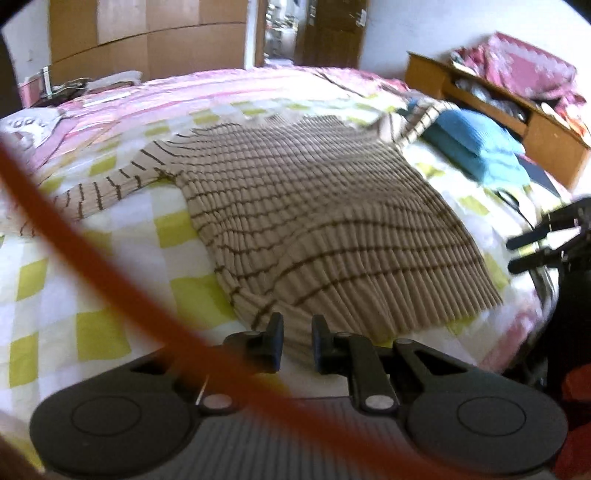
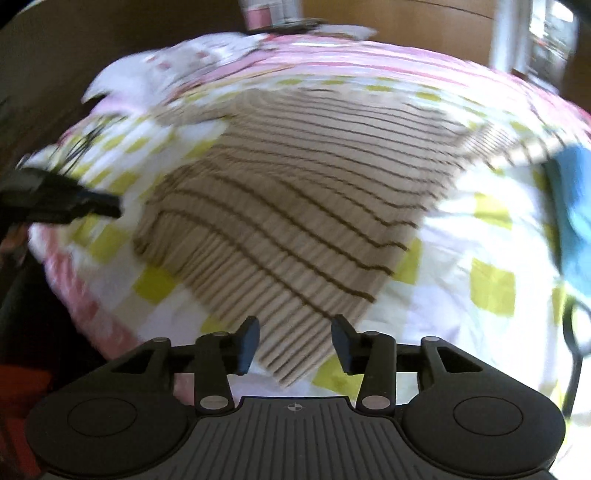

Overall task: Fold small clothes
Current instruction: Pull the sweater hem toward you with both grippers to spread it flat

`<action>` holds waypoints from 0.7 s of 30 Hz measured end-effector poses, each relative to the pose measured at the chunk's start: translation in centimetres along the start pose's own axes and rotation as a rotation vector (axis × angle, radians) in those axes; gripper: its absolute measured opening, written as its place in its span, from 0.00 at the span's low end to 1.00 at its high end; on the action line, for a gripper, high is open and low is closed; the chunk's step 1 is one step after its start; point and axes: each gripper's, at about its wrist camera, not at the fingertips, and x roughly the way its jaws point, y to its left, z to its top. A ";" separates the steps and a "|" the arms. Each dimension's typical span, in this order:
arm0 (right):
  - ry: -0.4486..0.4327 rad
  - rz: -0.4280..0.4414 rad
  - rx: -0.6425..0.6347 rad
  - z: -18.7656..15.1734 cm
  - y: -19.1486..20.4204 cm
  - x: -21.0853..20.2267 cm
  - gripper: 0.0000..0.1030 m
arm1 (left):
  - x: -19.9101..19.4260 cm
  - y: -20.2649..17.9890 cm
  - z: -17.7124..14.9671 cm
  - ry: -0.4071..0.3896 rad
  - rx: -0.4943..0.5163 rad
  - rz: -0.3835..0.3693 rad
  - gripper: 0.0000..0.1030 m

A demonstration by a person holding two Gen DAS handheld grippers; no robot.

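A beige ribbed sweater with thin brown stripes (image 1: 317, 206) lies spread flat on the bed, sleeves out to both sides. It also shows in the right wrist view (image 2: 306, 192). My left gripper (image 1: 297, 341) is at the sweater's near left hem corner; its jaws stand a little apart with hem cloth between them. My right gripper (image 2: 294, 345) is open, its jaws astride the near right hem corner, just above the cloth. The right gripper shows at the right edge of the left wrist view (image 1: 532, 247); the left gripper shows at the left edge of the right wrist view (image 2: 92, 205).
The bed has a white, yellow-green and pink checked cover (image 1: 110, 266). A blue folded cloth (image 1: 476, 147) lies on the bed's right side, by a wooden headboard shelf (image 1: 546, 136) with red cloth. An orange cable (image 1: 110, 269) crosses the left wrist view. Cardboard boxes (image 1: 147, 33) stand behind.
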 end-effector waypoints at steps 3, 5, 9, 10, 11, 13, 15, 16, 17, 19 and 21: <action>0.005 -0.032 0.155 -0.5 -1.5 1.8 0.42 | 1.7 0.2 -0.2 -0.012 -0.078 0.044 0.28; 0.012 -0.040 0.228 -0.9 -2.3 2.9 0.42 | 3.2 0.6 -0.4 0.000 -0.137 0.093 0.28; 0.028 -0.013 0.322 -1.9 -3.0 4.4 0.42 | 4.4 1.2 -1.0 0.012 -0.249 0.141 0.33; 0.019 -0.019 0.320 -2.1 -2.9 4.5 0.42 | 4.5 1.2 -1.1 0.016 -0.260 0.155 0.35; 0.015 -0.022 0.310 -2.1 -2.7 4.5 0.40 | 4.6 1.1 -1.2 0.020 -0.268 0.168 0.35; 0.016 -0.028 0.298 -2.1 -2.6 4.4 0.34 | 4.3 0.9 -1.1 0.012 -0.289 0.159 0.35; 0.021 -0.018 0.309 -2.0 -2.8 4.3 0.21 | 3.6 0.5 -0.9 -0.017 -0.295 0.138 0.36; 0.024 -0.011 0.319 -2.0 -3.1 4.3 0.12 | 3.3 0.3 -0.5 -0.027 -0.291 0.140 0.37; 0.026 -0.005 0.327 -2.0 -3.1 4.2 0.08 | 3.1 0.1 -0.4 -0.036 -0.285 0.147 0.42; 0.022 -0.012 0.326 -2.1 -3.3 4.1 0.06 | 3.3 -0.1 -0.1 -0.038 -0.280 0.160 0.51; 0.016 -0.018 0.325 -2.1 -3.3 3.9 0.05 | 4.1 -0.2 -0.1 -0.017 -0.282 0.183 0.53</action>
